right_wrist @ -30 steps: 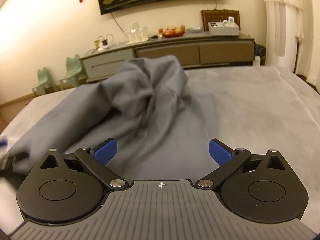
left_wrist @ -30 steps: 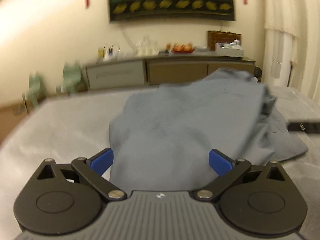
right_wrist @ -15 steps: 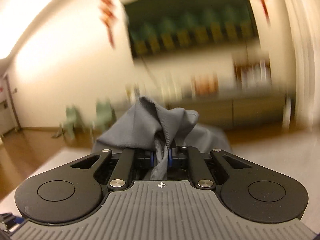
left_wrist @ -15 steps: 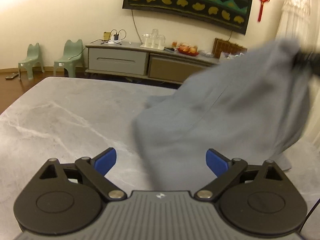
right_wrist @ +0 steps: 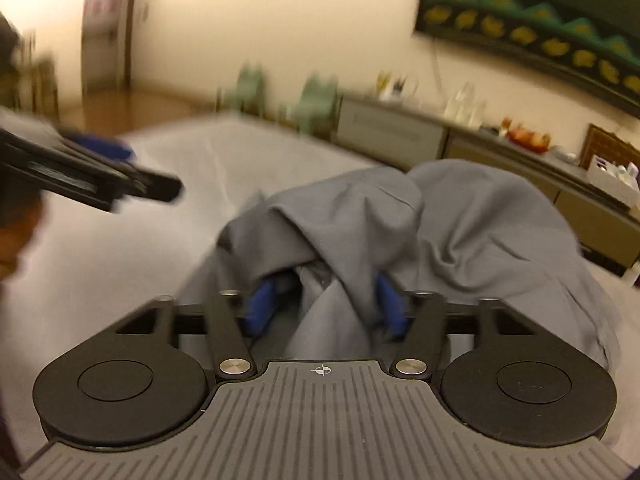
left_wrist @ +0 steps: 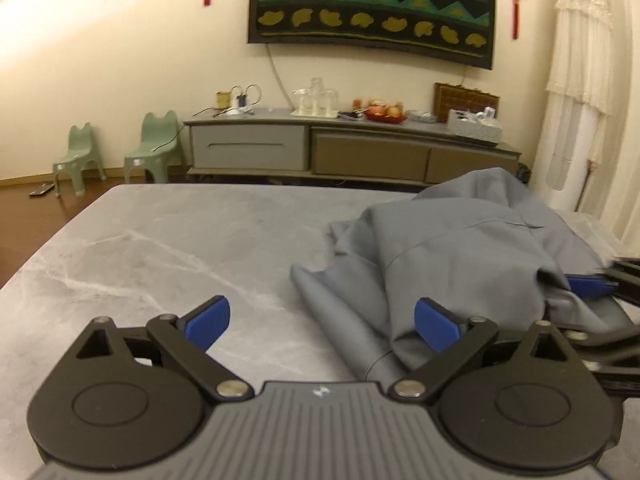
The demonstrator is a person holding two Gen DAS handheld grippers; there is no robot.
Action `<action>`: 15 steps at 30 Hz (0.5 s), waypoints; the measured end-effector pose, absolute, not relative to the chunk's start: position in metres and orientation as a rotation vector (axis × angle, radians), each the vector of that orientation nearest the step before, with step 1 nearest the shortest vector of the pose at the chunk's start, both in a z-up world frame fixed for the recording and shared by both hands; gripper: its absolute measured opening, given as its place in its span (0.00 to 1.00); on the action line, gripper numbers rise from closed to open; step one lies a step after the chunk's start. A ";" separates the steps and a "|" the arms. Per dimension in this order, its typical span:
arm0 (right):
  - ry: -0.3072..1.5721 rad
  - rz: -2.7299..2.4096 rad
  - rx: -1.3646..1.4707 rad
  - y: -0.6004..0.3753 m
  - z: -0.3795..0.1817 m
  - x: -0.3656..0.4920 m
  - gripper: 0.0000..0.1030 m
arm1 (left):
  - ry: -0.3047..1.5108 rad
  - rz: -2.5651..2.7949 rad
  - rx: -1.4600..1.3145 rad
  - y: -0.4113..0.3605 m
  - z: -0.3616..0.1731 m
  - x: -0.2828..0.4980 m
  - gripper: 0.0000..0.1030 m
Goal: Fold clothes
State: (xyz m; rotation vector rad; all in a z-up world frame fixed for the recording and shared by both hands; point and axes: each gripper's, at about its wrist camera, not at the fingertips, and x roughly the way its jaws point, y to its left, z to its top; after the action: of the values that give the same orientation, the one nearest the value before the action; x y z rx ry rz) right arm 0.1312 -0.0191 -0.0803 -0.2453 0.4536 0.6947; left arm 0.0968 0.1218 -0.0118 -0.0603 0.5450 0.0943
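The right wrist view is smeared by motion, so the room behind reads only as soft shapes. There the right tool (right_wrist: 326, 304) has its blue pads partly buried under folds of the grey garment (right_wrist: 400, 220); cloth bunches between them, yet the jaws stand somewhat apart, so I cannot tell whether they grip. The garment lies crumpled in a matte, smooth-woven heap on the grey marbled surface (left_wrist: 160, 248), at the right of the left wrist frame, its right edge cut off by dark tool links. The left tool (left_wrist: 320, 320) is spread wide and empty, its right pad just beside the cloth's hem. In the right view it shows as a blurred black bar at upper left.
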 end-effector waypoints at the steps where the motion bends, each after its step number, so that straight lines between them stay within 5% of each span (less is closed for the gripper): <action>1: 0.438 0.685 -0.206 -0.035 -0.081 0.124 0.82 | 0.537 0.069 -0.057 0.117 -0.011 0.096 0.99; 3: 0.443 0.611 -0.084 -0.074 -0.082 0.126 0.94 | 0.517 0.017 -0.052 0.106 -0.010 0.092 0.99; 11: 0.526 0.465 0.322 -0.165 -0.105 0.163 0.95 | 0.430 -0.110 -0.053 0.050 -0.006 0.074 0.99; 12: 0.542 0.486 0.356 -0.166 -0.108 0.170 0.89 | 0.424 -0.120 -0.023 0.040 -0.005 0.074 1.00; 15: 0.590 0.547 0.459 -0.166 -0.117 0.191 0.28 | 0.407 -0.153 0.066 0.009 -0.003 0.074 1.00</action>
State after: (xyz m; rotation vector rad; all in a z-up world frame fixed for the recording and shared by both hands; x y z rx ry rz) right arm 0.1907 -0.1663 -0.1173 0.4592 0.5899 0.5468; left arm 0.0741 0.0092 -0.0025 0.0659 0.4073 -0.1528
